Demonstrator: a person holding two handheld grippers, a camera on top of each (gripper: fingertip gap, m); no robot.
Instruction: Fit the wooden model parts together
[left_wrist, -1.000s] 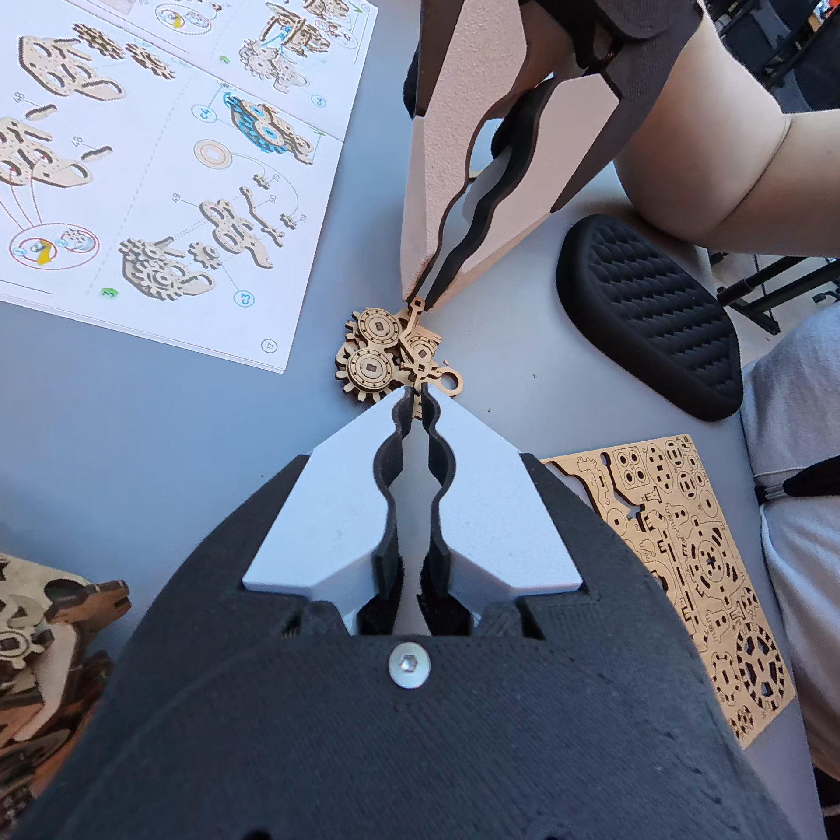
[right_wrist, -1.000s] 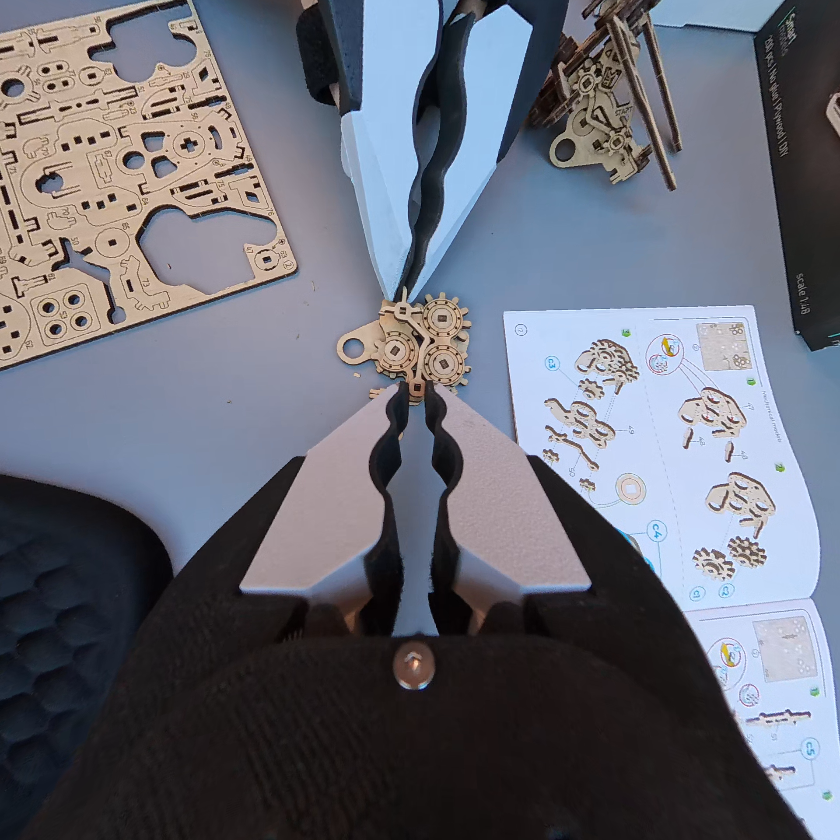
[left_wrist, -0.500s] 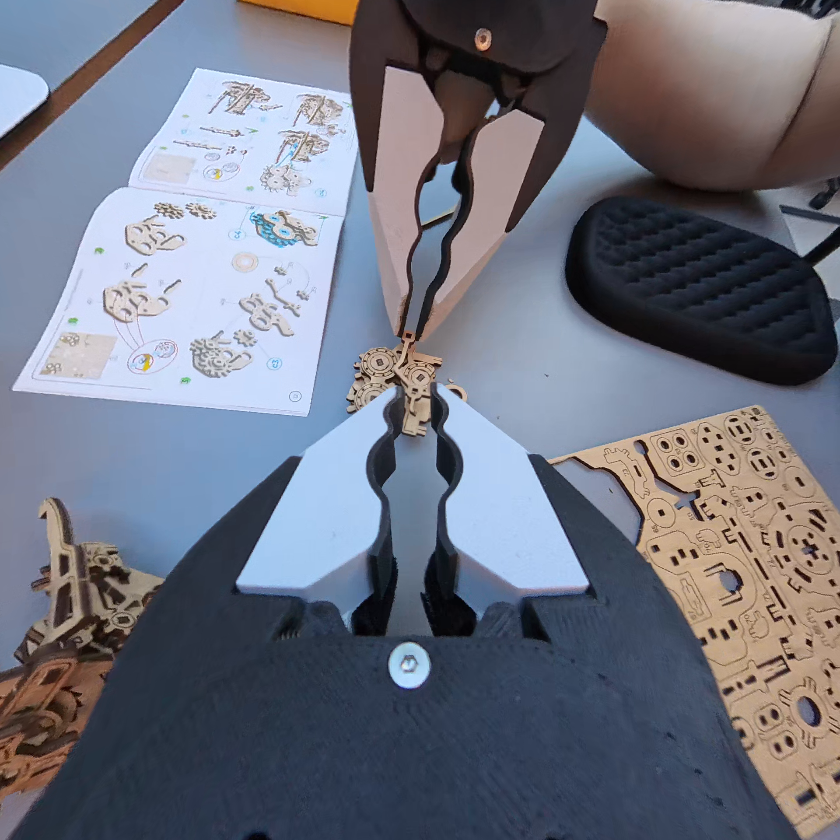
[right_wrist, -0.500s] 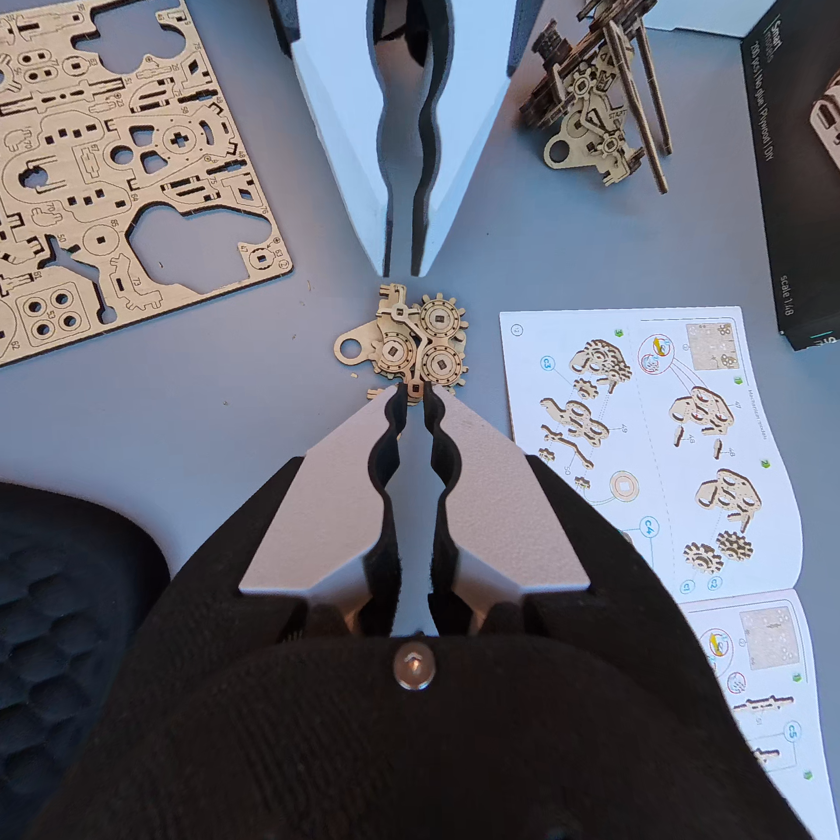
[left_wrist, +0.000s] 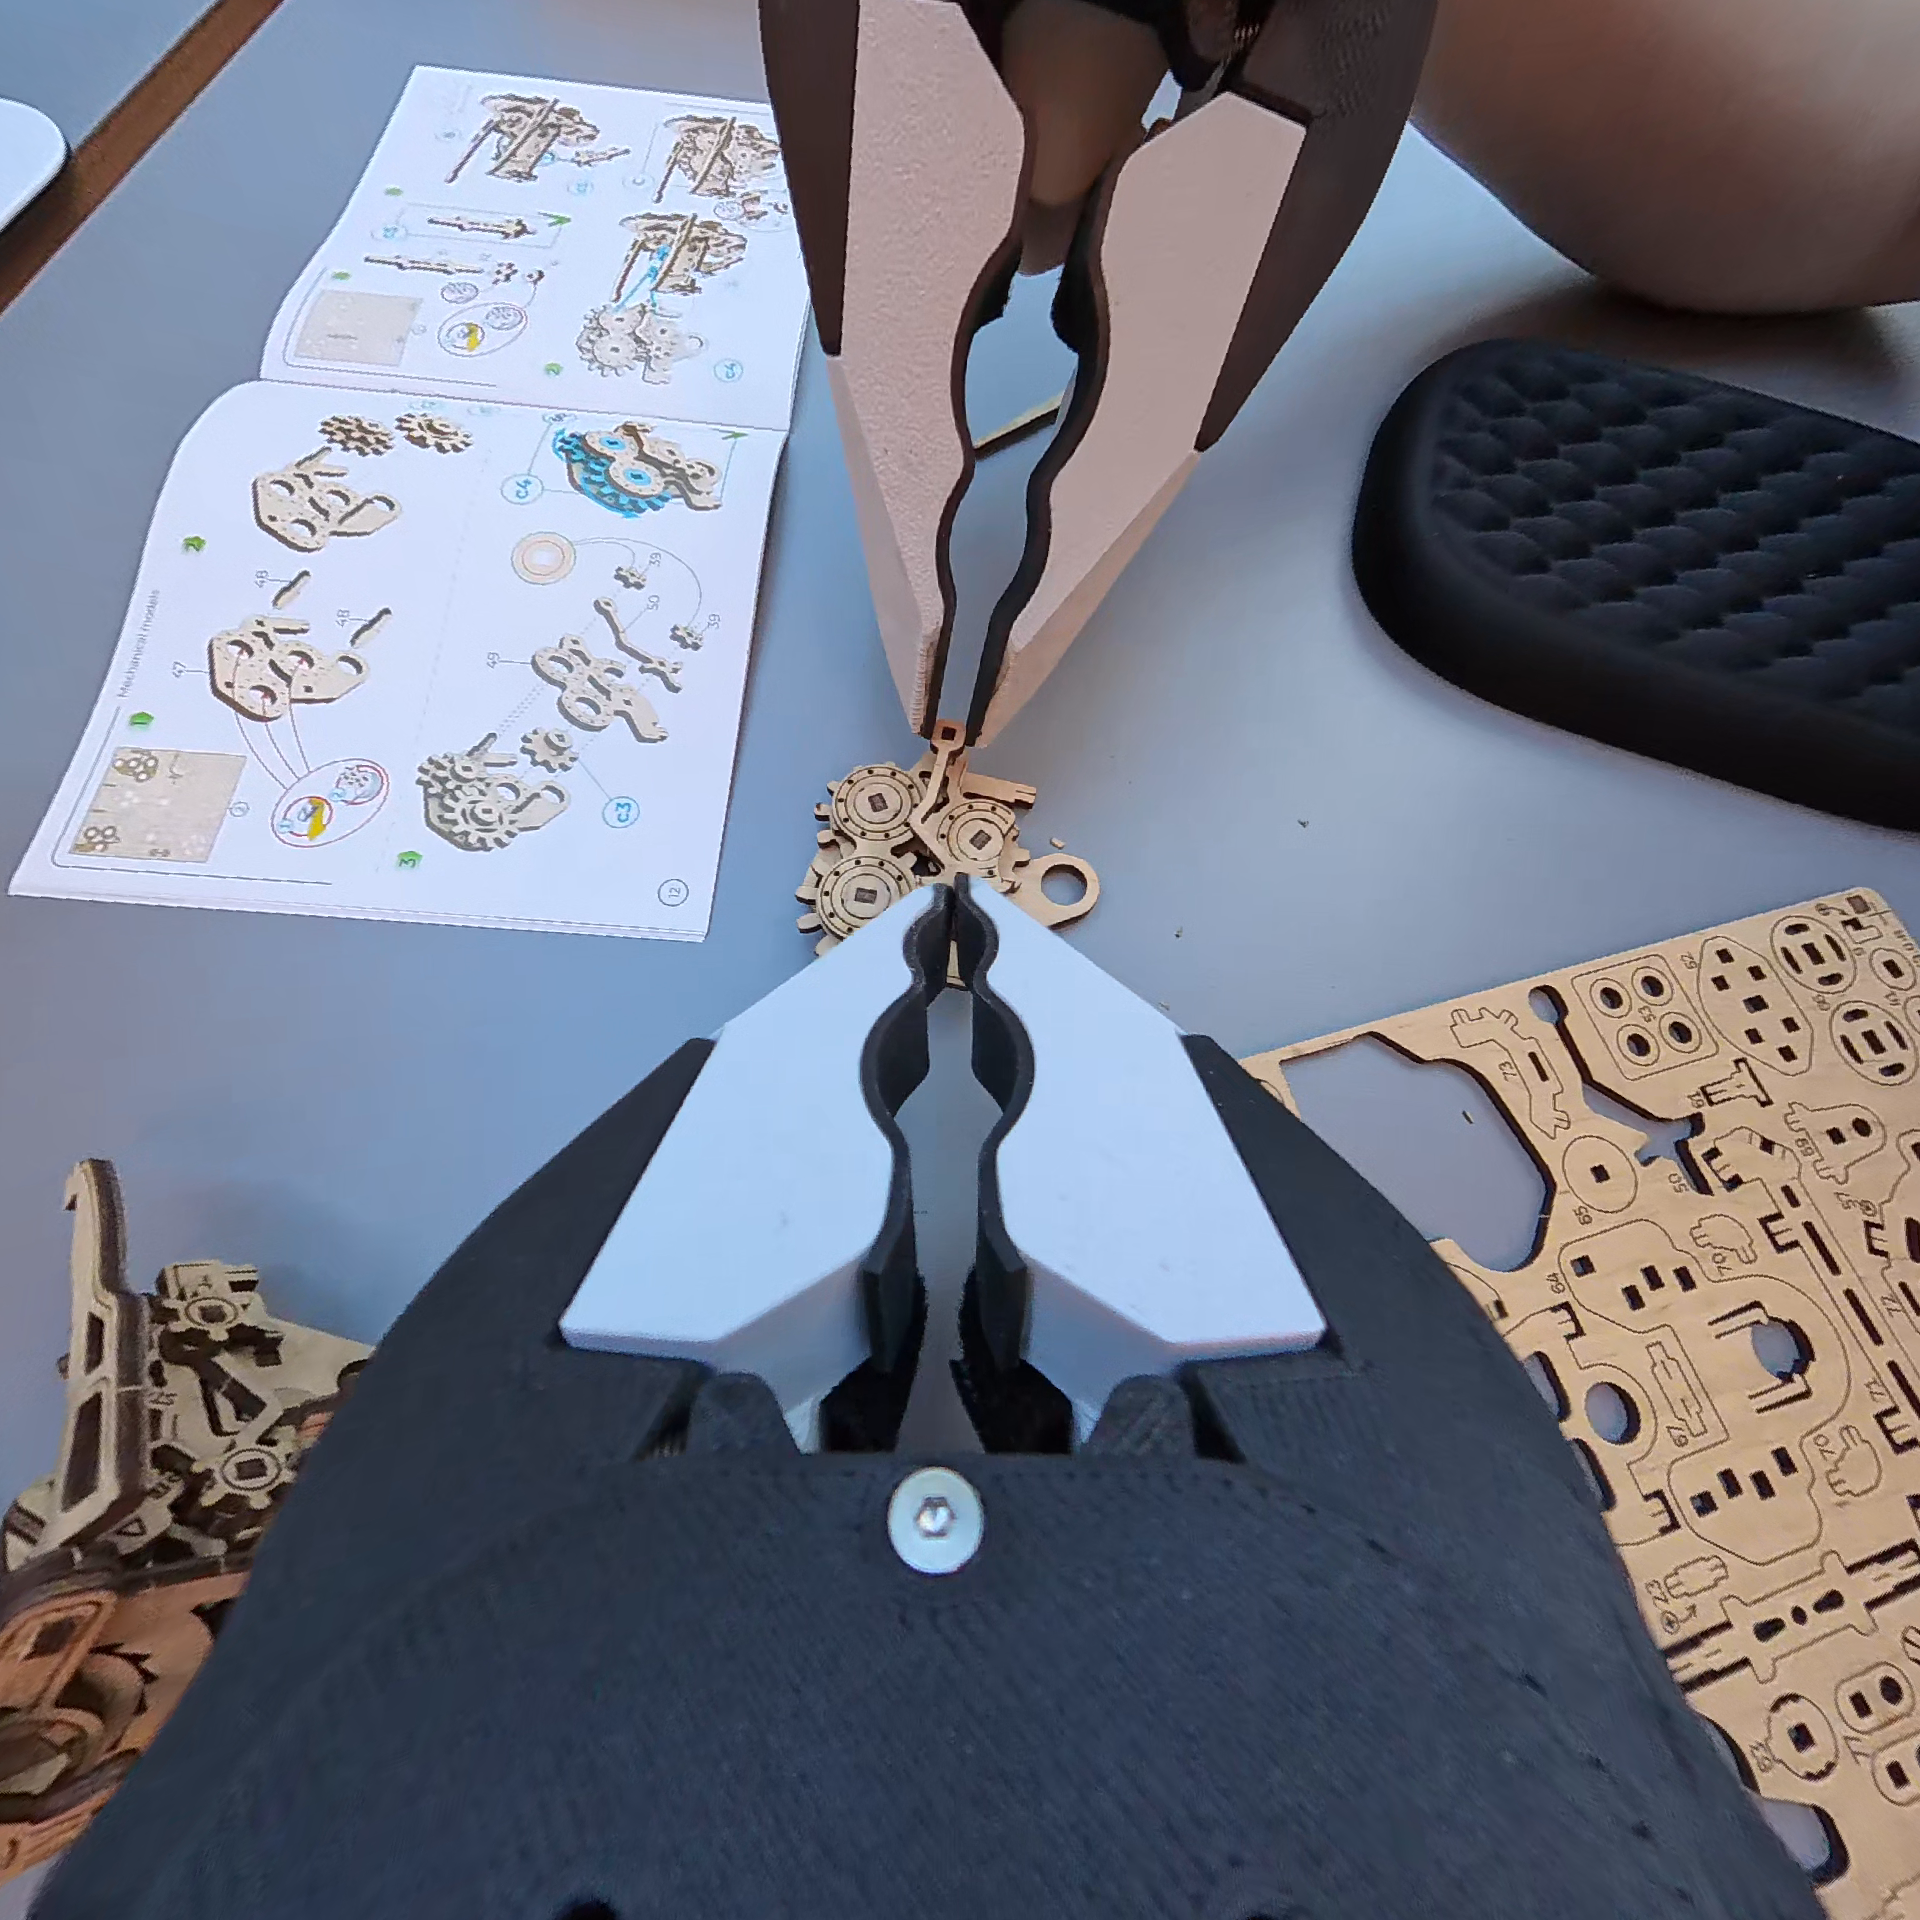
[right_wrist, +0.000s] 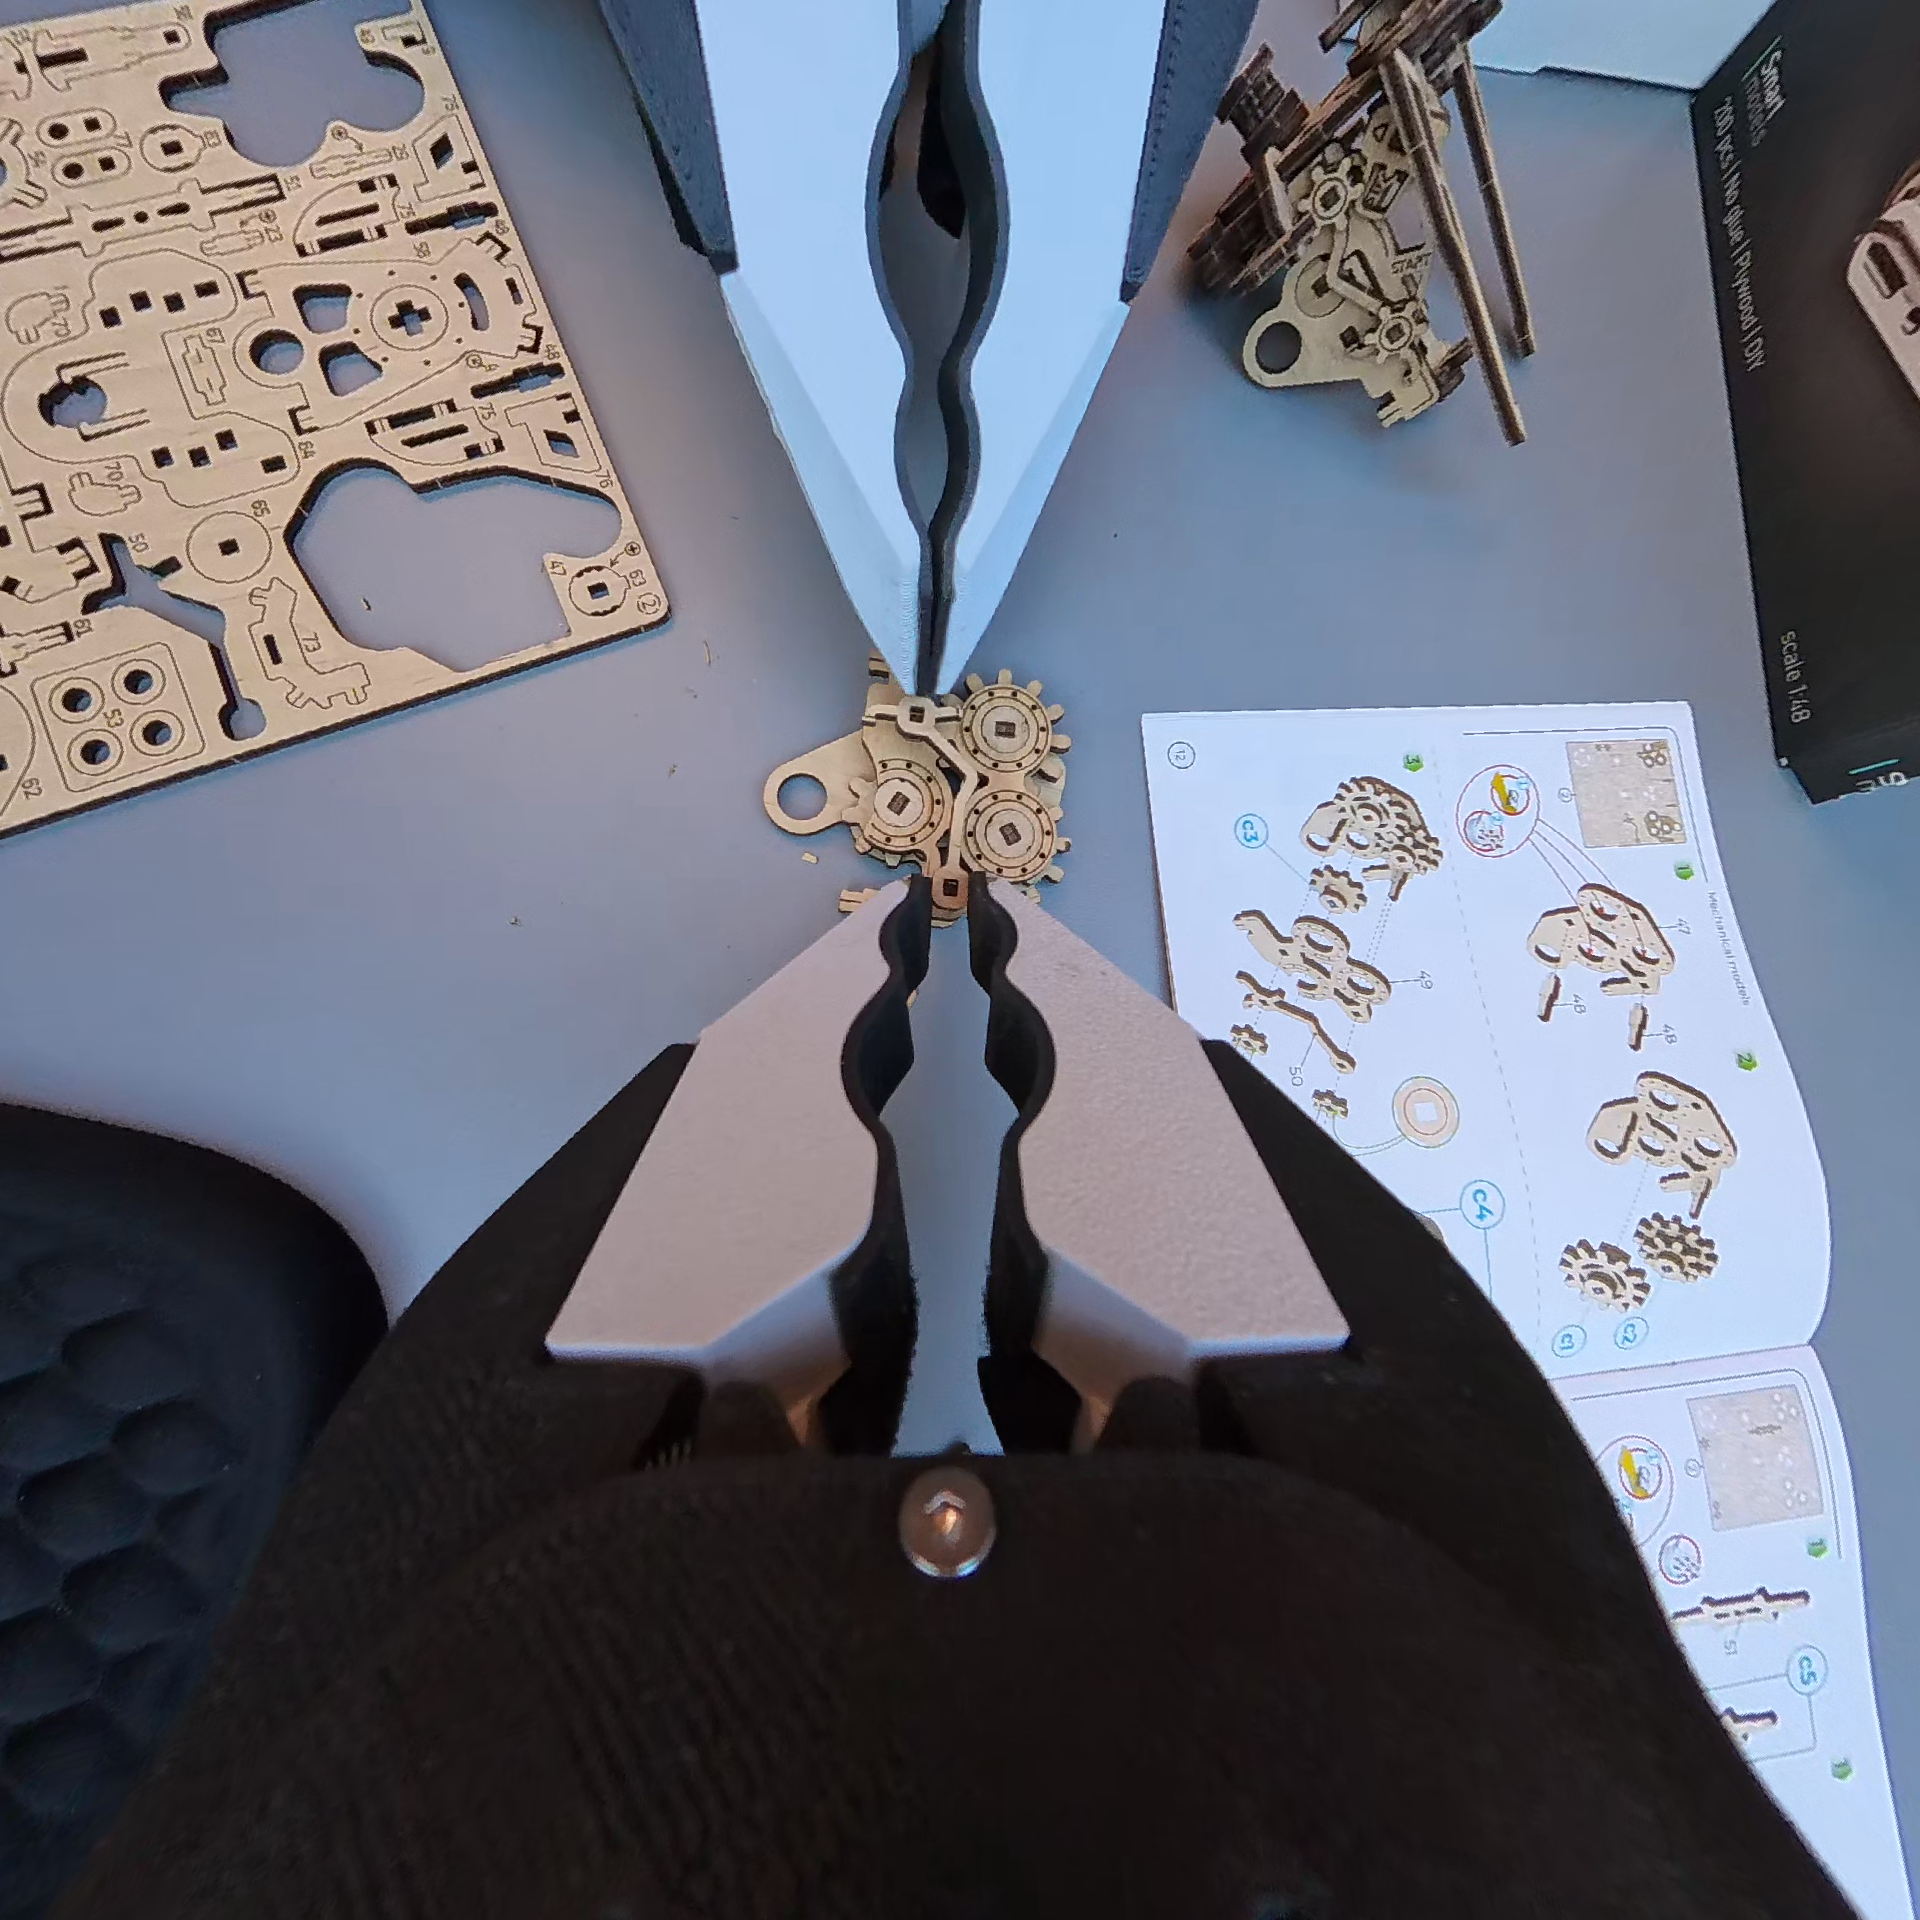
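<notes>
A small wooden gear assembly (left_wrist: 904, 831) with three gears lies flat on the grey table (left_wrist: 312, 1039); it also shows in the right wrist view (right_wrist: 956, 790). A thin curved wooden link (right_wrist: 951, 769) lies across its gears. My right gripper (right_wrist: 943, 891) is shut on the link's near square end; in the left wrist view it (left_wrist: 954, 717) comes down from the top. My left gripper (left_wrist: 954, 902) is shut with its tips together on the opposite edge of the assembly; it also shows in the right wrist view (right_wrist: 928, 675).
An open instruction booklet (left_wrist: 416, 582) lies beside the assembly. A plywood parts sheet (left_wrist: 1662, 1299), a black ribbed pad (left_wrist: 1662, 582), a partly built wooden model (right_wrist: 1371, 239) and a black box (right_wrist: 1808, 416) surround it. A person's arm (left_wrist: 1662, 156) is behind. The grippers are tip to tip, or close to it.
My left gripper's fingers were apart half a second ago and are now closed, tips down at the assembly's edge. My right gripper has kept its hold on the link.
</notes>
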